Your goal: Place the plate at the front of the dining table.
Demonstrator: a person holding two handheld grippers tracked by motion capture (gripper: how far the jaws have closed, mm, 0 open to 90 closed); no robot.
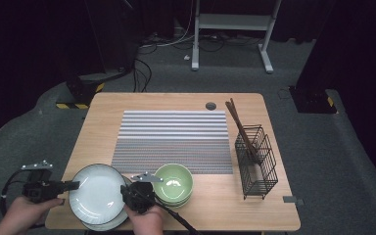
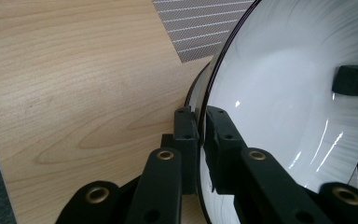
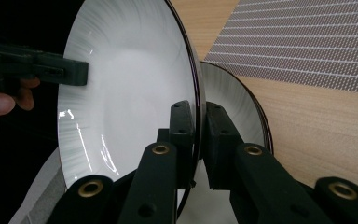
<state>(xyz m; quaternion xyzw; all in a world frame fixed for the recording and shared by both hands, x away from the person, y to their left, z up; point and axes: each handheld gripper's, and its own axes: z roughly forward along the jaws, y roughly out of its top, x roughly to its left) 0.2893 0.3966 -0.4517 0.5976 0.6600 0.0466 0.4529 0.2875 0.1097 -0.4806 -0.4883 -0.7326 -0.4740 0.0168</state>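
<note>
both grippers, left and right, clamp opposite rims of the white plate.

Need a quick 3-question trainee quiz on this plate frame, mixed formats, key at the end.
1. True or false: both the left gripper and the right gripper are shut on the top plate.
2. What lies directly under that plate? A) a second plate B) the striped mat C) the wire basket
3. What colour is the bowl beside the right gripper?

Key: 1 true; 2 A; 3 green.
</note>
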